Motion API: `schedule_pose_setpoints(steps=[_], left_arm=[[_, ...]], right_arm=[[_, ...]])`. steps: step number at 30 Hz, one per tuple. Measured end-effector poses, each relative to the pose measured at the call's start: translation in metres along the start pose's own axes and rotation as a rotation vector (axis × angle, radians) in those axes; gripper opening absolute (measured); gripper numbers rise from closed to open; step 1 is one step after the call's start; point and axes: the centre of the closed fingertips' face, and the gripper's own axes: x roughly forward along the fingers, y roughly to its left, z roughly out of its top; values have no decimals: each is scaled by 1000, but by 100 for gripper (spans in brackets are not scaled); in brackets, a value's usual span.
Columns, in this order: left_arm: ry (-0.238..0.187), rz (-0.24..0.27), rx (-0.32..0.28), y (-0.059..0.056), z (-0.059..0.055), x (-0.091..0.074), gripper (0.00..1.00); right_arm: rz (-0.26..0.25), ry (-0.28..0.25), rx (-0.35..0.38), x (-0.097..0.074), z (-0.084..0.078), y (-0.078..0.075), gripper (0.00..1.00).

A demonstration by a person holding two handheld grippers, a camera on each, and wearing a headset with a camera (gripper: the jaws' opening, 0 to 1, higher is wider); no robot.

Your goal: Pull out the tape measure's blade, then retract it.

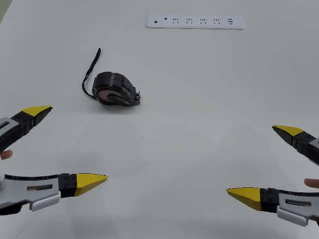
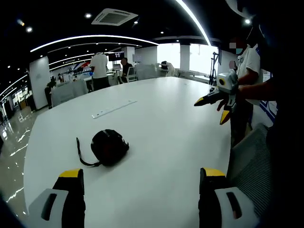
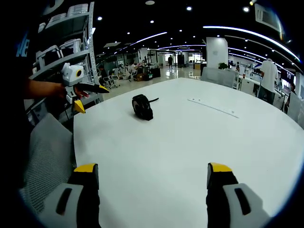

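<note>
A black tape measure (image 1: 115, 89) with a black wrist strap (image 1: 91, 70) lies on the white table (image 1: 199, 124), its blade fully inside. It also appears in the left gripper view as the tape measure (image 2: 109, 146) and in the right gripper view as the tape measure (image 3: 142, 106). My left gripper (image 1: 72, 144) hovers open at the near left, well short of the tape. My right gripper (image 1: 251, 162) hovers open at the near right. Both grippers have yellow tips and hold nothing. The left gripper (image 3: 90, 97) and the right gripper (image 2: 211, 108) each show in the other's view.
A white power strip (image 1: 195, 22) lies flat at the far side of the table. A grey mesh chair (image 3: 45, 152) stands at the table's edge beside the person. Other people and desks stand far off in the office behind.
</note>
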Motion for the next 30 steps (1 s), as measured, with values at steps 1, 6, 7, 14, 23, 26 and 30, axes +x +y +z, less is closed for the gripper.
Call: schedule_pose_setpoints(steps=[1,6,7,14,23,26,30], left_arm=[[1,-1,1,0,0,0,98],[9,-9,8,0,0,0,98],[12,-12,12,0,0,0,97],[23,-24,27,1,2,3,97],[35,-44,59,6,7,9,95],[38,-54,67,8,9,13,94],[51,-73,83,9,10,19,92]], right_arm=[[1,1,0,0,0,0,97],[7,10,-14,1,0,-1,96],[9,11,-19,1,0,-1,95],[28,9,-23,3,3,-3,93],[62,2,-29,12,9,-5,89],[76,4,-35,16,10,-6,89],[85,3,-45,20,13,-10,88]])
